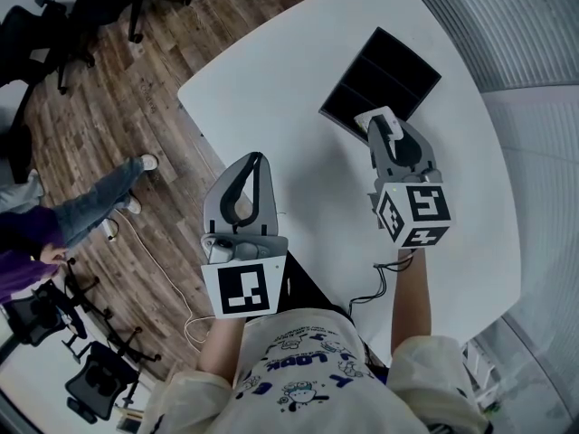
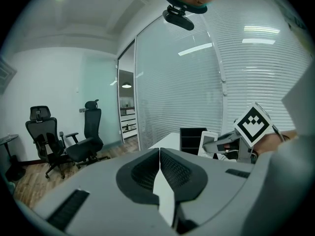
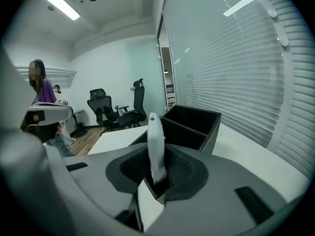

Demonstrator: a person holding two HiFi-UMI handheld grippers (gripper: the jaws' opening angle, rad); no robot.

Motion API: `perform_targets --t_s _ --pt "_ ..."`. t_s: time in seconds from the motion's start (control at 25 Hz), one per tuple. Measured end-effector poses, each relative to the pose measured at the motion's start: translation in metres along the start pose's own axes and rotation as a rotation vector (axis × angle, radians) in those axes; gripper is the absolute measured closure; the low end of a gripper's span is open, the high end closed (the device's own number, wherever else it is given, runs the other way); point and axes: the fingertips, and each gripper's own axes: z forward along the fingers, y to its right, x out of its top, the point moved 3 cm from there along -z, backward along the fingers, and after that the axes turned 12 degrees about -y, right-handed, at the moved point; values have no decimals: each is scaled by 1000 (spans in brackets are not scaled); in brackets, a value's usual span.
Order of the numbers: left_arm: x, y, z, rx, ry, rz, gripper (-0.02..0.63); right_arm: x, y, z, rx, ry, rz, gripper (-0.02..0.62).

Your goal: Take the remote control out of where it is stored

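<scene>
The white remote control [image 1: 373, 117] stands at the near corner of a black open-topped storage box [image 1: 384, 75] on the white table [image 1: 289, 80]. My right gripper [image 1: 389, 138] is shut on it. In the right gripper view the remote control [image 3: 155, 141] shows edge-on and upright between the pads, with the box [image 3: 194, 122] just behind it. My left gripper [image 1: 257, 163] hovers over the table's left edge, well clear of the box. Its jaws [image 2: 159, 154] meet with nothing between them. From there the remote control [image 2: 208, 142] shows beside the box [image 2: 191, 138].
Wood floor lies left of the table, with office chairs [image 1: 81, 16] at the far side and a person [image 1: 54, 224] standing close by. A cable [image 1: 371, 289] hangs at the table's near edge. A glass wall with blinds [image 3: 231, 68] runs along the right.
</scene>
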Motion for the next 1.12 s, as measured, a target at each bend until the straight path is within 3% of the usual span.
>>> perform_targets --t_s 0.6,1.12 --pt "25 1 -29 2 73 -4 589 35 -9 -55 -55 124 41 511" --pt "69 7 -84 -22 211 -2 589 53 -50 -141 -119 244 56 511"
